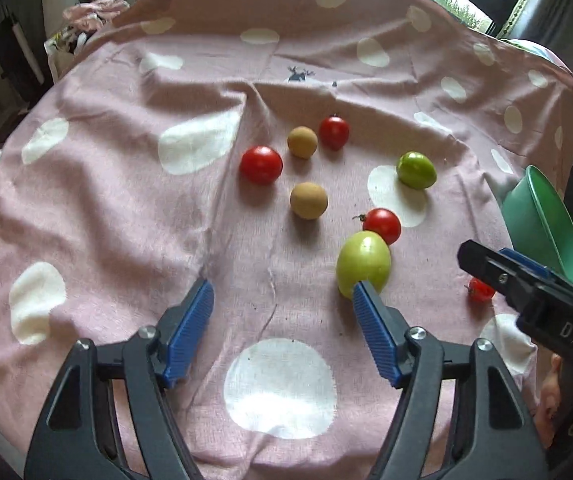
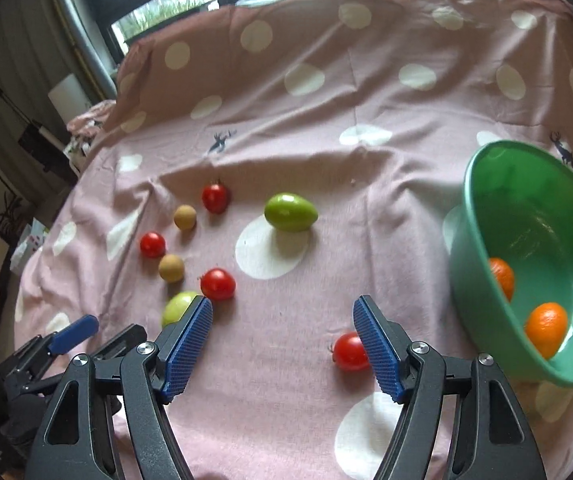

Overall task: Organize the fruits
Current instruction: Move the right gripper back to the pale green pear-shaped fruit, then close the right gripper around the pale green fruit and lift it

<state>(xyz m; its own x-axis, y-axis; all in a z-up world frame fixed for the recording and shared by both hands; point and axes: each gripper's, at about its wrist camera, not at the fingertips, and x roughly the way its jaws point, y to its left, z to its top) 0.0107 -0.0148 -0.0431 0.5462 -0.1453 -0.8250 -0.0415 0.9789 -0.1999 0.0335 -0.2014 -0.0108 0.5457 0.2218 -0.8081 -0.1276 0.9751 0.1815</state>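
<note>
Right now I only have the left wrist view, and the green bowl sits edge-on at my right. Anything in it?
Observer: Yes. Two oranges lie inside the green bowl.
Operator: The small tomato behind the right gripper, is it held?
Observer: No. The right gripper has its jaws open. The red tomato lies on the cloth between them, close beside the finger on the bowl's side.
</note>
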